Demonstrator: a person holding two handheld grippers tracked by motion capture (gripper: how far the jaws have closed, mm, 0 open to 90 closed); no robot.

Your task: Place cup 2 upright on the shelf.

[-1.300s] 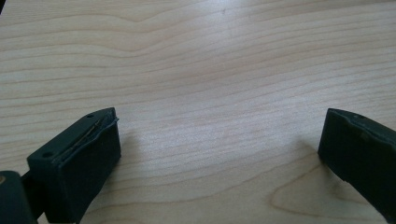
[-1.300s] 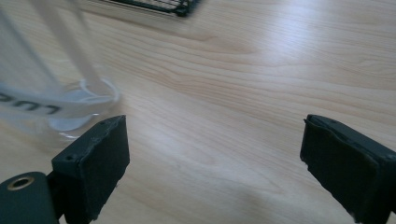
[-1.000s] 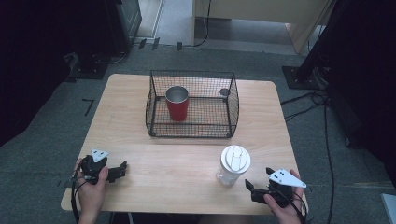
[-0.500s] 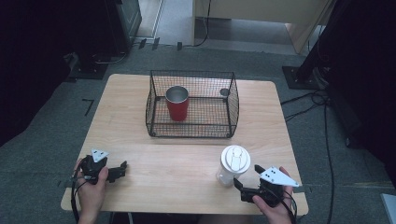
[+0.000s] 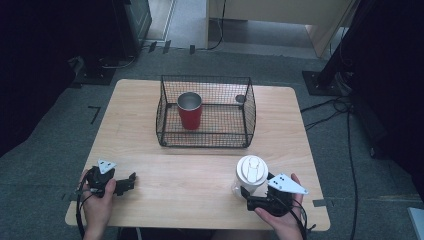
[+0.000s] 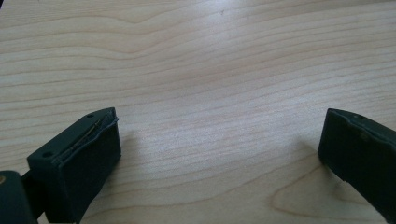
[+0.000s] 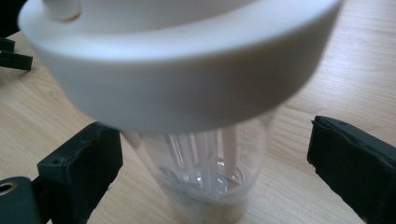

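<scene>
We count one clear cup (image 5: 251,175), one red cup (image 5: 190,110), one basket (image 5: 205,140). Clear cup stands between right claw (image 5: 245,196) jaws, just opening, released, near right.

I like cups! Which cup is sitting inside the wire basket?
The red cup with the shiny metal inside stands in the black wire basket. The clear cup with the white lid stands outside on the table.
</scene>
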